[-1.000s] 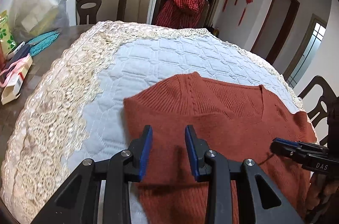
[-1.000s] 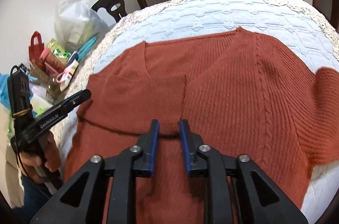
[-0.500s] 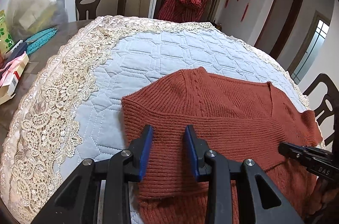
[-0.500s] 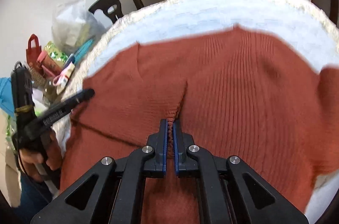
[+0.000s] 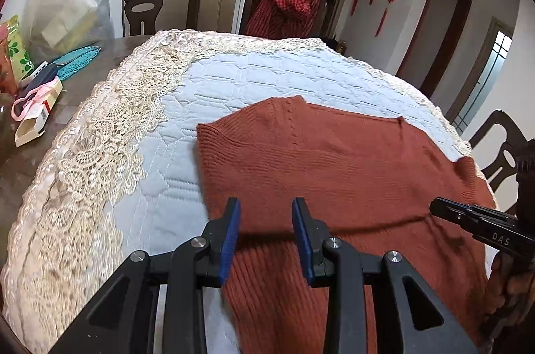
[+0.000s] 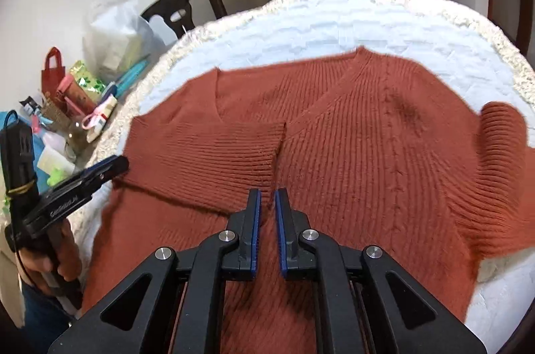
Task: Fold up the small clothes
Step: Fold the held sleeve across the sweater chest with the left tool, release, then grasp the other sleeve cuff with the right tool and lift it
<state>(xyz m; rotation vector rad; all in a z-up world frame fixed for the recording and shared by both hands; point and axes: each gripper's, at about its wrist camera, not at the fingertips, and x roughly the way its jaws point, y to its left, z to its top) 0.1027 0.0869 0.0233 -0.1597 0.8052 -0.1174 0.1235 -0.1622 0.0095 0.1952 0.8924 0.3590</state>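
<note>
- Rust-red sweater (image 6: 351, 153) is lying flat, front up, on the quilted table cover (image 5: 254, 79), V-neck pointing toward the far edge.
- One sleeve is already lying folded across the chest; its ribbed cuff (image 6: 267, 150) is ending just ahead of the right gripper (image 6: 267, 206), slightly left of centre.
- Right gripper jaws are sitting nearly together with a narrow gap; knit is showing under that gap, but I cannot tell whether any is pinched. Jaws are opening slightly.
- Left gripper (image 5: 265, 216) is hovering part-open over the sweater's near-left portion, nothing between the pads (image 5: 232, 227).
- Other sleeve (image 6: 501, 126) is sticking out at the right side, cuff turned up, well apart from both grippers.
- Judgement: the coming fold turns on that right-side sleeve; its long axis is running outward from the body, and the right gripper is the nearer one.
- Risk: soft knit, folded sleeve could be dragging if snagged.
</note>
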